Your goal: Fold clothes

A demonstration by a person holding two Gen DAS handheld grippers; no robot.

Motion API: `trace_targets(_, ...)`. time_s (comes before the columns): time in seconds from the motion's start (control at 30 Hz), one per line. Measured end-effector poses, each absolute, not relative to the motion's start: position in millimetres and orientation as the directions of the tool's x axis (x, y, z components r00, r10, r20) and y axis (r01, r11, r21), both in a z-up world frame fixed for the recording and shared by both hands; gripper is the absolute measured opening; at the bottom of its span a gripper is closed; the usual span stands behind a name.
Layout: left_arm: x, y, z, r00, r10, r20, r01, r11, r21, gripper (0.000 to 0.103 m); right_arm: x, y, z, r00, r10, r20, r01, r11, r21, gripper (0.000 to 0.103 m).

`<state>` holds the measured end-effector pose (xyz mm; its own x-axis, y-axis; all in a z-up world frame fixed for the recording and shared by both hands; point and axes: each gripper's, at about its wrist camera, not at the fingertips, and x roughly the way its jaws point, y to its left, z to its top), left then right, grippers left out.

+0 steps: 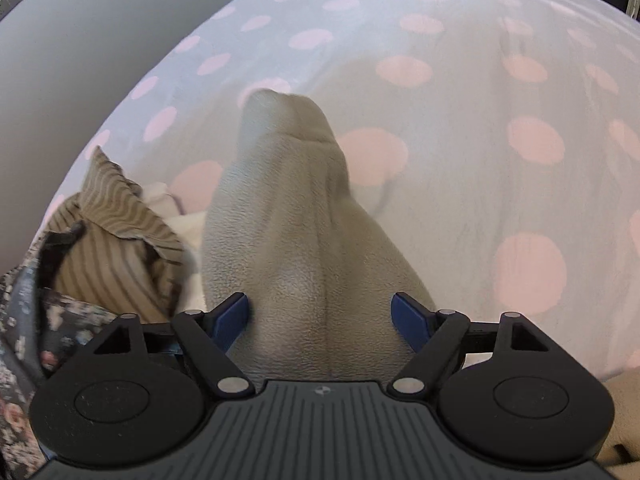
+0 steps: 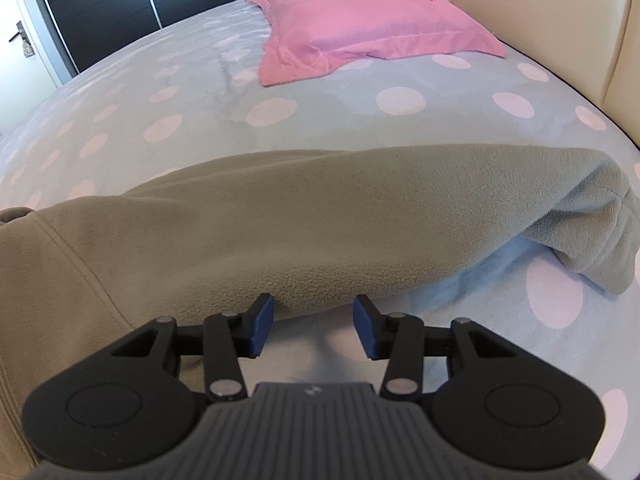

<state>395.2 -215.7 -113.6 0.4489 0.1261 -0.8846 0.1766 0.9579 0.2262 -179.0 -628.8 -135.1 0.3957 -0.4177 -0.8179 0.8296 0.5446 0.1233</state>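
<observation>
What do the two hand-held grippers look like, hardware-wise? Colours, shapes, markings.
Both match. The left hand-held gripper and the right hand-held gripper have black linkage arms with silver pivot pins, two round black discs at the base, and a ribbed dark grey centre housing with a small pale logo. The fingers carry dark blue pads. No cables, hands or sleeves show in either view.

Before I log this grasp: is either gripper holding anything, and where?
Nothing held. Left gripper is open astride the grey fleece; right gripper is open at its edge.
</observation>
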Motion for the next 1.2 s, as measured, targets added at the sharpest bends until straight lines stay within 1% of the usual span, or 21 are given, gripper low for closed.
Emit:
trace_targets(0.03,395,-221,-120,0.448,0.125,-0.885,0.189,0.954,0.231,0.078,-179,-630,-137,0.391,-0.417,-0.821,0.832,0.541,0.121,0.048)
trace_targets(0.1,395,-228,-130,0.440,0.107,-0.891,0.216,0.951,0.221,0.072,-178,-631,-140,0.383,-0.415,-0.825,0.835,0.537,0.117,0.048)
trace_targets(0.17,395,-231,-136,0.431,0.092,-0.898,0.222,0.953,0.204,0.042,-176,-632,-142,0.378,-0.414,-0.828,0.836,0.538,0.113,0.048)
trace_targets(0.2,396,-231,-138,0.427,0.092,-0.899,0.215,0.956,0.200,0.035,-176,-633,-143,0.376,-0.414,-0.829,0.836,0.538,0.110,0.048)
trace_targets(0.23,395,-229,-134,0.437,0.087,-0.895,0.213,0.957,0.197,0.021,-175,-633,-143,0.375,-0.416,-0.828,0.835,0.540,0.108,0.048)
trace_targets(0.27,395,-227,-129,0.447,0.082,-0.891,0.213,0.958,0.194,0.015,-174,-633,-142,0.375,-0.418,-0.828,0.834,0.542,0.104,0.048)
trace_targets(0.33,395,-222,-121,0.467,0.071,-0.881,0.211,0.959,0.189,0.012,-173,-632,-142,0.374,-0.422,-0.826,0.832,0.546,0.098,0.048)
trace_targets(0.4,391,-212,-102,0.495,0.032,-0.868,0.208,0.966,0.155,0.011,-172,-631,-140,0.375,-0.427,-0.823,0.830,0.551,0.092,0.047)
trace_targets(0.5,378,-191,-61,0.537,-0.065,-0.841,0.203,0.978,0.054,0.010,-170,-627,-132,0.384,-0.438,-0.813,0.824,0.560,0.088,0.047)
trace_targets(0.7,329,-108,24,0.622,-0.175,-0.763,0.191,0.979,-0.069,0.009,-168,-608,-107,0.419,-0.470,-0.777,0.803,0.592,0.074,0.047)
trace_targets(0.87,288,-39,95,0.687,-0.255,-0.680,0.190,0.967,-0.170,0.007,-171,-582,-81,0.469,-0.475,-0.744,0.778,0.621,0.093,0.047)
trace_targets(1.0,262,22,95,0.679,-0.234,-0.696,0.125,0.971,-0.205,0.007,-180,-562,-64,0.500,-0.468,-0.728,0.774,0.619,0.133,0.047)
trace_targets(1.07,259,46,78,0.660,-0.214,-0.720,0.082,0.973,-0.214,0.007,-184,-553,-60,0.512,-0.458,-0.727,0.774,0.613,0.159,0.047)
trace_targets(1.2,259,82,25,0.582,-0.205,-0.787,0.005,0.969,-0.248,0.007,-192,-537,-59,0.519,-0.447,-0.729,0.775,0.605,0.182,0.047)
